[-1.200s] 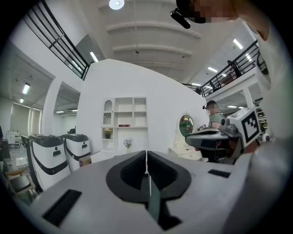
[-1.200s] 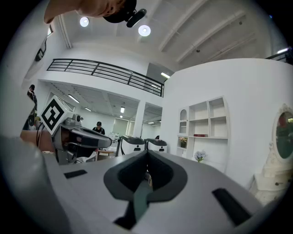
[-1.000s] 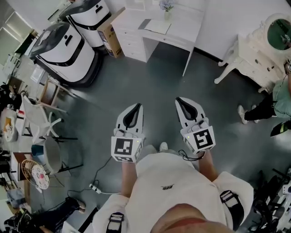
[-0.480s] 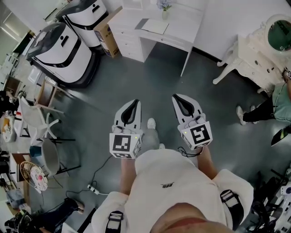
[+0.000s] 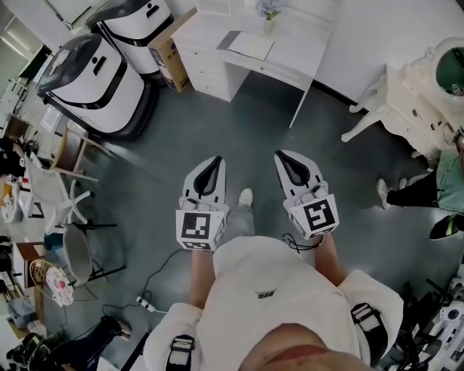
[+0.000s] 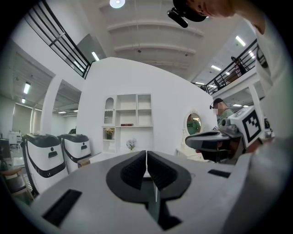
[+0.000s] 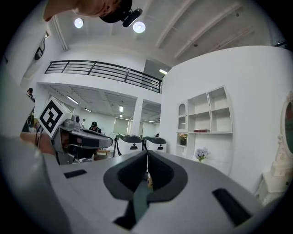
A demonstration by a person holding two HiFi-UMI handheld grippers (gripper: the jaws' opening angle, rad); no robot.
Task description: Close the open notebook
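Observation:
An open notebook (image 5: 251, 45) lies on a white desk (image 5: 301, 40) at the far end of the room in the head view, well away from both grippers. I stand on the grey floor and hold both grippers out in front of my body, pointing at the desk. My left gripper (image 5: 215, 161) and my right gripper (image 5: 282, 155) have their jaws pressed together with nothing between them. In the left gripper view the left gripper (image 6: 146, 157) is shut, and the right gripper (image 6: 214, 141) shows beside it. The right gripper view shows the right gripper (image 7: 147, 159) shut.
A small vase of flowers (image 5: 269, 11) stands on the desk. Two white-and-black machines (image 5: 87, 72) and a cardboard box (image 5: 170, 54) sit at the upper left. A white dresser (image 5: 424, 94) and another person's legs (image 5: 417, 190) are at the right. Chairs (image 5: 58, 188) and a floor cable (image 5: 156, 286) lie left.
I have stepped forward: one foot now shows on the floor between the grippers. The desk sits a little nearer. Both grippers stay shut, held the same way.

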